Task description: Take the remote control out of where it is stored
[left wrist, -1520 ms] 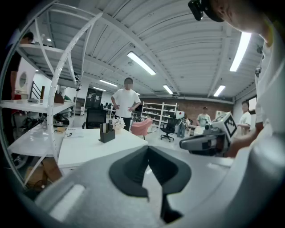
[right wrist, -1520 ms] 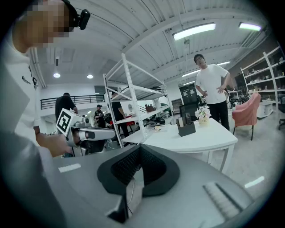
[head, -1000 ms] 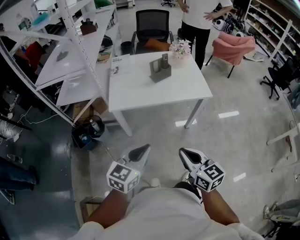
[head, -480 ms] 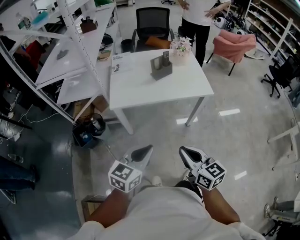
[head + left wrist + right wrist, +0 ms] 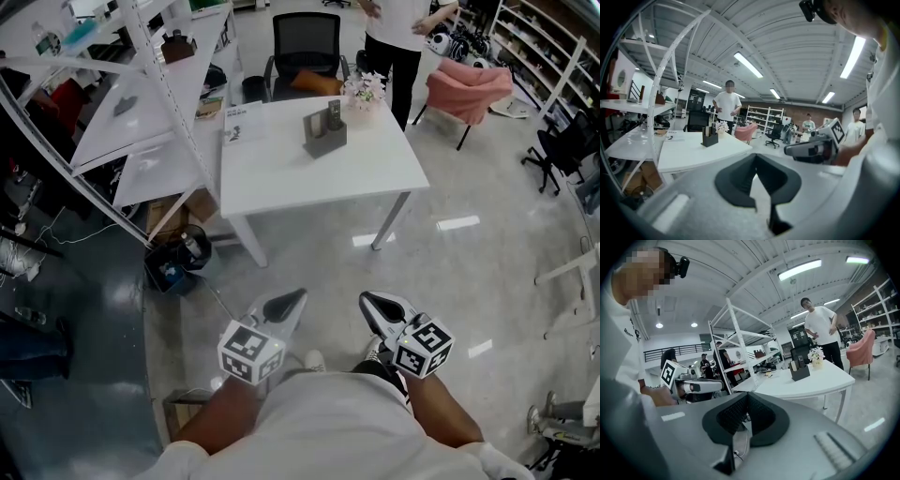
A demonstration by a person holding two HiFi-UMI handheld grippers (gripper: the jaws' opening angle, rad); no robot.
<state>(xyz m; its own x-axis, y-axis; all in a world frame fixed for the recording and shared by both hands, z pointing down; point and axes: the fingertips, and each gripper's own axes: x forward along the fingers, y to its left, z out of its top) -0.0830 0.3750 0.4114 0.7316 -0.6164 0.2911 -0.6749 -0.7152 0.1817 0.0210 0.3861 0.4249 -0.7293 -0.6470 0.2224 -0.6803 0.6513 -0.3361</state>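
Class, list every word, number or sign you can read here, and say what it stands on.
No text reads clearly.
Booklet on the white table: print too small to read.
Marker cubes on the left gripper and right gripper: square patterns, no words.

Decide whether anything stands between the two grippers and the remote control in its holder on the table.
Nothing visible does. Bare floor separates the left gripper and right gripper from the white table, and the table's near part is bare up to the holder with the remote.
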